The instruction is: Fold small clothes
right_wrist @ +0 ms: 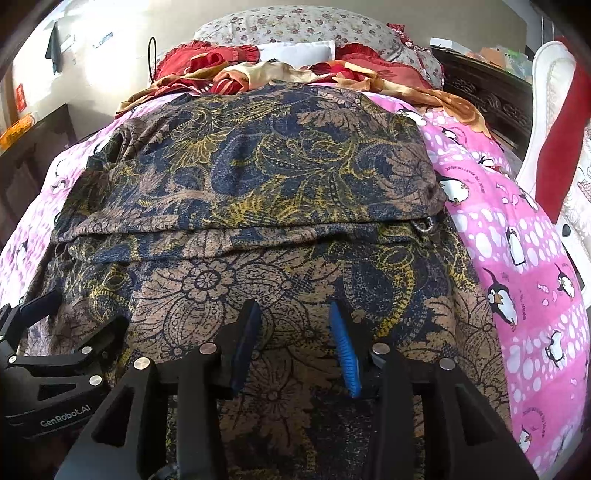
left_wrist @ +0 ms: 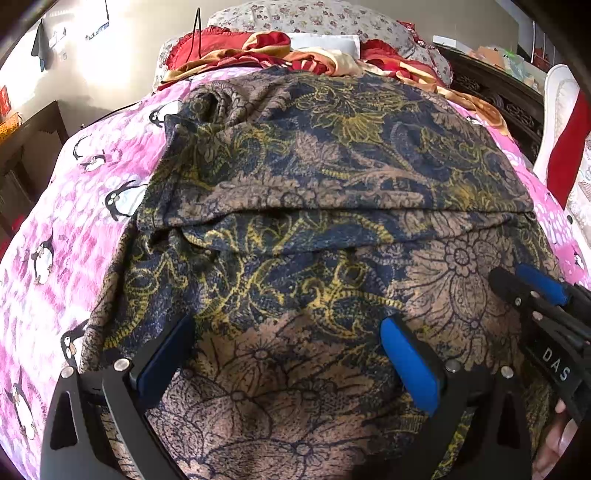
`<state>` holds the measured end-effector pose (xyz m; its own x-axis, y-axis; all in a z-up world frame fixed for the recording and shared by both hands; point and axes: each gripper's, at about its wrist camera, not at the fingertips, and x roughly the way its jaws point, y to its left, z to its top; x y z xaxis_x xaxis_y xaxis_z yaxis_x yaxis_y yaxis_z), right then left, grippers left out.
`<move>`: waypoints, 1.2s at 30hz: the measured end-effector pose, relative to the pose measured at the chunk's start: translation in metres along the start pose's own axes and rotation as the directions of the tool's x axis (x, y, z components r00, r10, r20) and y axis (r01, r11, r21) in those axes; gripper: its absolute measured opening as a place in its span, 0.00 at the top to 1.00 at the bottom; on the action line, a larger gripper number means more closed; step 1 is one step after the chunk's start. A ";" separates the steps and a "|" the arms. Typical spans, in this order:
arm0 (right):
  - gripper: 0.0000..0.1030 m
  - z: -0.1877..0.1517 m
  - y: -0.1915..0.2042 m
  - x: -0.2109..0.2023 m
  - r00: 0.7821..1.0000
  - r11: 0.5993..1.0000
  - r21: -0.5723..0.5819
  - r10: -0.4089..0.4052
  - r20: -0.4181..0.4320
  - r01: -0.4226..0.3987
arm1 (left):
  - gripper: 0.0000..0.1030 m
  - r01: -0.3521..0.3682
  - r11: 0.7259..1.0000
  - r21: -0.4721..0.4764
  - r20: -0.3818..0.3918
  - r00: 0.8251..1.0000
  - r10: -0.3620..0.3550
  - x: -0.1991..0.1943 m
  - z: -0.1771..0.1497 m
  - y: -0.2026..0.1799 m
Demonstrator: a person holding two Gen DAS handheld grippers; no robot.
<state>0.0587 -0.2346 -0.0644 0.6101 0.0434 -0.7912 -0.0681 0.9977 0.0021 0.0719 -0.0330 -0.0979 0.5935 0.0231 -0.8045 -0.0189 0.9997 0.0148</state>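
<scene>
The left claw point(left_wrist: 288, 354) is gaping wide, its blue-padded fingers point(left_wrist: 410, 365) standing far apart over the near part of the patterned garment point(left_wrist: 314, 177) and gripping nothing. The right claw point(right_wrist: 295, 332) is hanging beside it, its two blue pads point(right_wrist: 345, 350) parted by a moderate gap with bare cloth showing between them; it too is holding nothing. Each claw is showing at the edge of the other's view, the right one point(left_wrist: 532, 291) at the left camera's right side and the left one point(right_wrist: 55, 332) at the right camera's left side.

The garment point(right_wrist: 251, 177), printed in navy, tan and yellow flowers, is lying spread on the bed and is doubled over itself: a folded edge is running across its middle, with the far layer lying on top of the near one. Around it the pink penguin bedsheet point(right_wrist: 517, 258) is showing on both sides. Beyond the garment, a red and gold blanket point(left_wrist: 266, 51) is lying crumpled below a floral pillow point(left_wrist: 310, 18) at the head of the bed.
</scene>
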 end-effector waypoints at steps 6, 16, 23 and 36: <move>0.59 0.002 0.005 0.000 0.998 0.999 0.020 -0.047 -0.030 0.047 | 0.01 0.002 1.000 -0.001 0.003 1.000 -0.002 -0.001 -0.002 0.000; 0.58 0.000 0.004 0.001 0.999 0.998 0.031 -0.047 -0.026 0.048 | 0.01 0.003 1.000 -0.001 0.006 1.000 -0.003 -0.002 -0.002 0.000; 0.58 0.004 -0.005 -0.002 0.999 0.999 0.050 0.007 -0.043 -0.004 | 0.03 0.069 0.997 0.035 -0.031 0.997 -0.068 -0.009 -0.002 0.009; 0.58 -0.062 -0.132 -0.133 0.983 0.971 -0.167 0.177 0.041 -0.168 | 0.08 0.242 0.953 0.182 -0.151 0.964 -0.216 -0.114 -0.076 0.149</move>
<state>-0.0624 -0.3749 0.0031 0.6205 0.2215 -0.7523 -0.3008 0.9531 0.0326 -0.0595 0.1129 -0.0490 0.4547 -0.1950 -0.8691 0.2719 0.9595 -0.0730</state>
